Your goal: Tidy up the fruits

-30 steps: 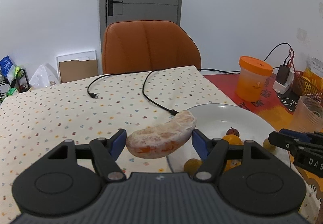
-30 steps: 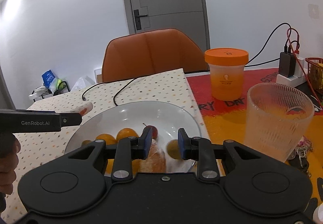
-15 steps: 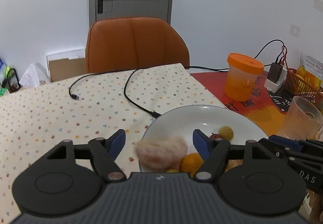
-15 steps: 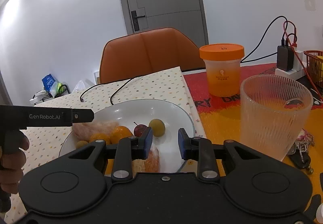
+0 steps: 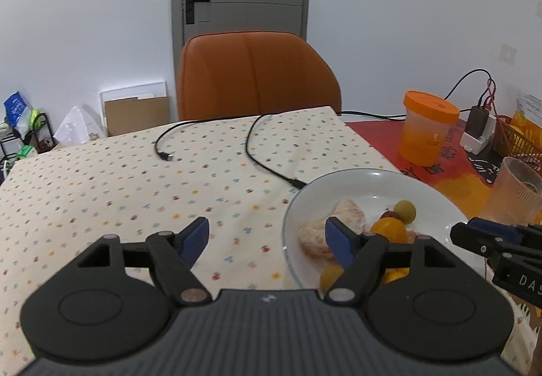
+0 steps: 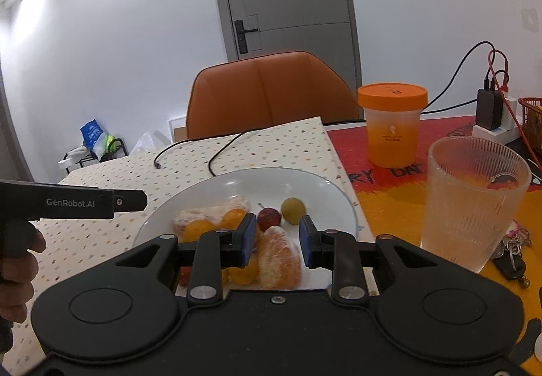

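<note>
With both the left tool [image 5: 266, 237] and right tool [image 6: 277, 237] spread and empty, the fruits [image 6: 271, 216] lie gathered on the white plate [image 6: 210, 193], so little seems left.

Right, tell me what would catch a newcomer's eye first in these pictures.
The white plate near the table's middle draws the eye first, piled with peeled citrus segments, small orange fruits, a dark red one and a yellow-green one. Behind it stands the orange chair, with an orange-lidded cup and a ribbed glass to the right. Both tongs, left and right, hang open and empty.
</note>
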Demonstrator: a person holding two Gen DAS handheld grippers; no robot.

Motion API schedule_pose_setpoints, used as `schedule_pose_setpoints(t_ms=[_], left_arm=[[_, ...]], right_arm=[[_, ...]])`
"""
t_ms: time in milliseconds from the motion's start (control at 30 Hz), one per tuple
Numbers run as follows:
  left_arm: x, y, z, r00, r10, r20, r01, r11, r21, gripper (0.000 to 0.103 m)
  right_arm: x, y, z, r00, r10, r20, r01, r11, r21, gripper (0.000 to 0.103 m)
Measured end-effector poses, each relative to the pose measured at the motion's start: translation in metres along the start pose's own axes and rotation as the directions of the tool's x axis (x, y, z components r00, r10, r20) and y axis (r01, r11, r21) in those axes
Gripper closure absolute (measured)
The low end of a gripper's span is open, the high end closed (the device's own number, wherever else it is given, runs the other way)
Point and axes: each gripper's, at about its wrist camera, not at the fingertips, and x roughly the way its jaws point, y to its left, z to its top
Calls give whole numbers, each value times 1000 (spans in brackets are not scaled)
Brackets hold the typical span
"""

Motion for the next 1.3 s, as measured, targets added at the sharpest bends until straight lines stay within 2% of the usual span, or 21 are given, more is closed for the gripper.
schedule_pose_setpoints(t_ms=[200,433,567,667,933,1167,1300], left_arm=[[-22,6,-8,999,32,-7,-32,999,-11,26],[-45,7,-19,1000,6,4,-6,1000,-9,23],[-51,14,-25,1000,3,-6,-3,999,-36,22],[-58,19,-29,1000,0,-10,0,999,-51,21],[-81,31,-38,1000,-2,3,3,997,-78,10],[-102,42,-46,1000,-25,-3,25,996,-86,6],[-113,49,-51,1000,-3,-6,2,995,-98,6]], right_arm=[[-13,5,-3,1000,21,0,-21,1000,22,72],[-23,8,-7,1000,17,-18,-16,999,44,64],[-29,11,-8,1000,8,-19,-8,999,47,53],[-35,17,-9,1000,4,-20,-3,999,37,50],[-52,30,-11,1000,4,-16,-3,1000,19,32],[-68,43,-11,1000,7,-2,-7,1000,9,14],[-76,51,-12,1000,10,-3,-10,1000,10,5]])
